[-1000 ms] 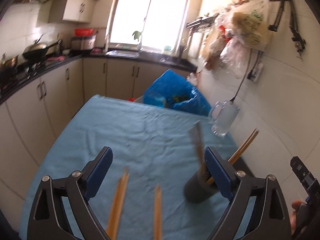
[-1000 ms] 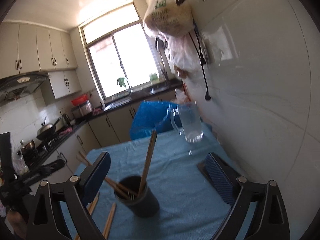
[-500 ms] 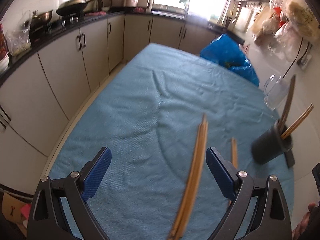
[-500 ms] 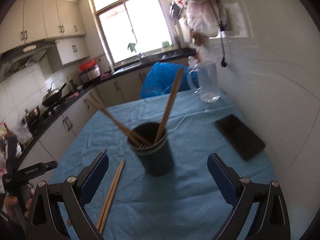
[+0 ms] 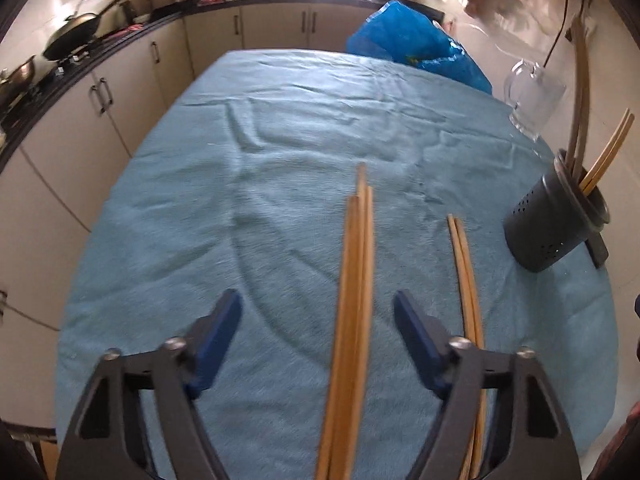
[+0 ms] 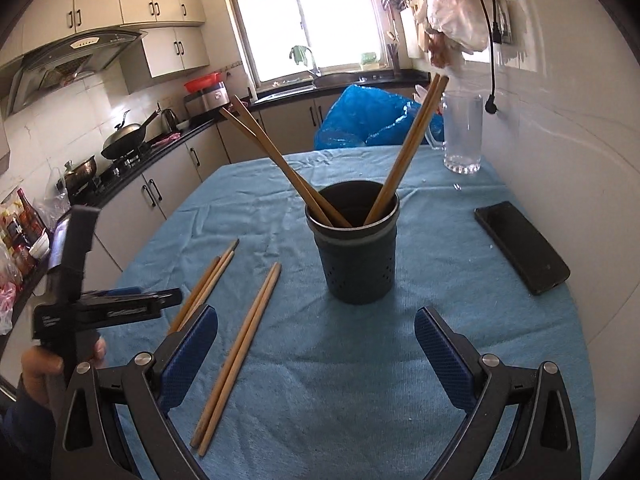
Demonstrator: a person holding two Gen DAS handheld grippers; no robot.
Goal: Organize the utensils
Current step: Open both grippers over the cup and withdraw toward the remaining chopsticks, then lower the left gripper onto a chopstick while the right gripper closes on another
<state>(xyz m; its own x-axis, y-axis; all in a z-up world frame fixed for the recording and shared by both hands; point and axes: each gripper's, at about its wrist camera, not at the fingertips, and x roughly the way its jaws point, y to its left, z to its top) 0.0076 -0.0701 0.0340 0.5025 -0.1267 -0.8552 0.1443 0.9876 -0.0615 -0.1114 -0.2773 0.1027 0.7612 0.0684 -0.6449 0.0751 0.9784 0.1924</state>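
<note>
A bundle of wooden chopsticks (image 5: 356, 264) lies on the blue cloth, running between the blue pads of my left gripper (image 5: 318, 320). The jaws are closing, and a gap remains on each side of the bundle. A second pair of chopsticks (image 5: 466, 276) lies just right of the right finger. The dark perforated utensil holder (image 5: 556, 224) stands at the right with chopsticks in it. My right gripper (image 6: 318, 356) is open and empty, just short of that holder (image 6: 358, 264). The loose pair (image 6: 240, 344) and the bundle (image 6: 208, 280) lie to its left.
A black phone (image 6: 520, 248) lies right of the holder. A glass jug (image 6: 462, 136) and a blue plastic bag (image 6: 372, 120) stand at the far end near the tiled wall. The table's left edge (image 5: 100, 232) drops off toward kitchen cabinets. A hand (image 6: 40, 364) holds the left gripper.
My left gripper sank and tipped down over the chopstick bundle, and its jaws narrowed. The right gripper dropped and tilted down toward the holder, which now looks closer.
</note>
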